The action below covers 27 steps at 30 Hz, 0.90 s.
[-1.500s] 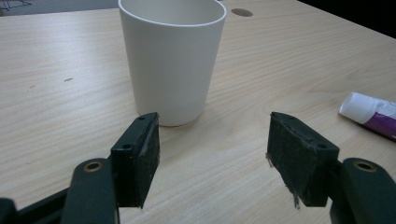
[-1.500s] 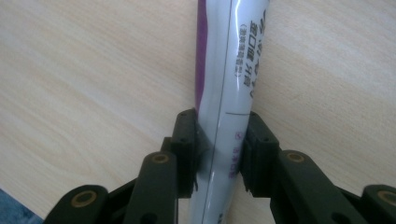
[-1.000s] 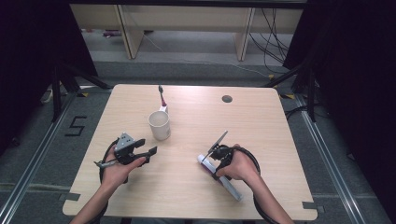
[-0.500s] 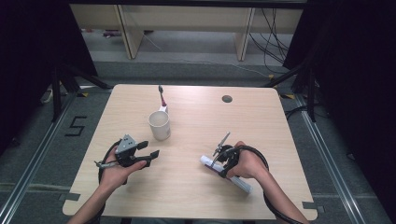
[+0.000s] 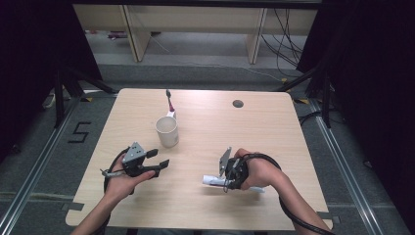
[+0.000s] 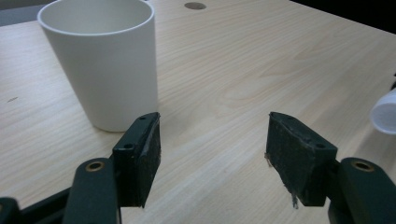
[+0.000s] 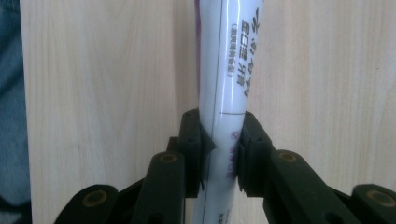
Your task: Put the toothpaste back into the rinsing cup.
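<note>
Right gripper (image 5: 227,179), seen from the high view, lies low over the near right part of the table (image 5: 274,127); its jaws are clamped on a white toothpaste tube (image 7: 229,70), the pads (image 7: 194,149) pressing both flanks of the tube near its flat end. In the right gripper view the tube runs straight ahead from the jaws and rests along the wood, so it appears gripped but not yet lifted clear. Left gripper (image 6: 212,154) stands apart to the right gripper's left, jaws wide and holding nothing, bare tabletop between them. Ahead of the left gripper and slightly to its left stands a white cup (image 6: 105,60), upright, close to the jaws but not touching them. The cup's interior looks empty as far as the left gripper view shows; the bottom is hidden. Beyond the cup, farther from both grippers, a toothbrush (image 5: 170,101) lies on the table just behind it. Judged state of the work: the tube is secured, which seems the first step; carrying it toward the cup, and any handling of the toothbrush, remain to be done, and nothing has yet been placed in the cup
</note>
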Each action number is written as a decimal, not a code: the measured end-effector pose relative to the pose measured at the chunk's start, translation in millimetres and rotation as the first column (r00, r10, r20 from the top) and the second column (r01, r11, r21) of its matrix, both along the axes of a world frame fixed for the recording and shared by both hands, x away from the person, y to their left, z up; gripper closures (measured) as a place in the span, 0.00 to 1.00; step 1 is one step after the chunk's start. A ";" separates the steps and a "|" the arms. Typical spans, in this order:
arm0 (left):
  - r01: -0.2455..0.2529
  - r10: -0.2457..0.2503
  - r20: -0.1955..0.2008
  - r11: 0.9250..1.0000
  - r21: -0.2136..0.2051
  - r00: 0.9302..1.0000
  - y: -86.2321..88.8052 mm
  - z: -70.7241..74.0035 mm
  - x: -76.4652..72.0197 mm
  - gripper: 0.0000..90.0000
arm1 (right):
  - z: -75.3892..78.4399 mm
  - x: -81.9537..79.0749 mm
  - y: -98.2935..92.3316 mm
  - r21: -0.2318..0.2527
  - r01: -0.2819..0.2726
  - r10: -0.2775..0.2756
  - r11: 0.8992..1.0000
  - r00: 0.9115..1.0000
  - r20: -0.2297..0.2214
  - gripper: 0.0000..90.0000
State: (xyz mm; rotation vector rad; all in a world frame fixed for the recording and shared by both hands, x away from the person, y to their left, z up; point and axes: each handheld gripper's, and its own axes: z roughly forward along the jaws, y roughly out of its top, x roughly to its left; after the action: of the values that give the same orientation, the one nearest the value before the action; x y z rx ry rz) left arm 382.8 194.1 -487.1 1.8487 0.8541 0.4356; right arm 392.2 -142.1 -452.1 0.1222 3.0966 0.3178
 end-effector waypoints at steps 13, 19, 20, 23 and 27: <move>0.189 -0.191 0.029 0.980 0.057 0.981 -20.1 8.7 -14.3 0.39 | 4.6 4.4 -0.1 -0.027 -0.063 0.064 0.998 0.998 0.010 0.83; 0.348 -0.352 0.038 0.934 0.087 0.935 -39.2 10.2 -21.0 0.39 | 7.1 6.0 1.3 -0.049 -0.059 0.060 0.997 0.998 0.005 0.83; 0.348 -0.352 0.038 0.934 0.087 0.935 -39.2 10.2 -21.0 0.39 | 7.1 6.0 1.3 -0.049 -0.059 0.060 0.997 0.998 0.005 0.83; 0.390 -0.397 0.049 0.914 0.113 0.917 -48.6 10.1 -22.4 0.39 | 5.6 7.3 3.0 -0.036 -0.073 0.073 0.997 0.997 -0.001 0.83; 0.446 -0.456 0.047 0.884 0.142 0.889 -58.7 10.2 -23.1 0.41 | 5.8 9.2 4.9 -0.043 -0.094 0.093 0.995 0.996 -0.007 0.83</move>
State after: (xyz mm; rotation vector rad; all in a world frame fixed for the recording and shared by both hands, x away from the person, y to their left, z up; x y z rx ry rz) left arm 359.7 135.4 -476.9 2.0588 0.3239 0.2679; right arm 401.4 -137.2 -446.3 -0.0230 3.1173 0.2525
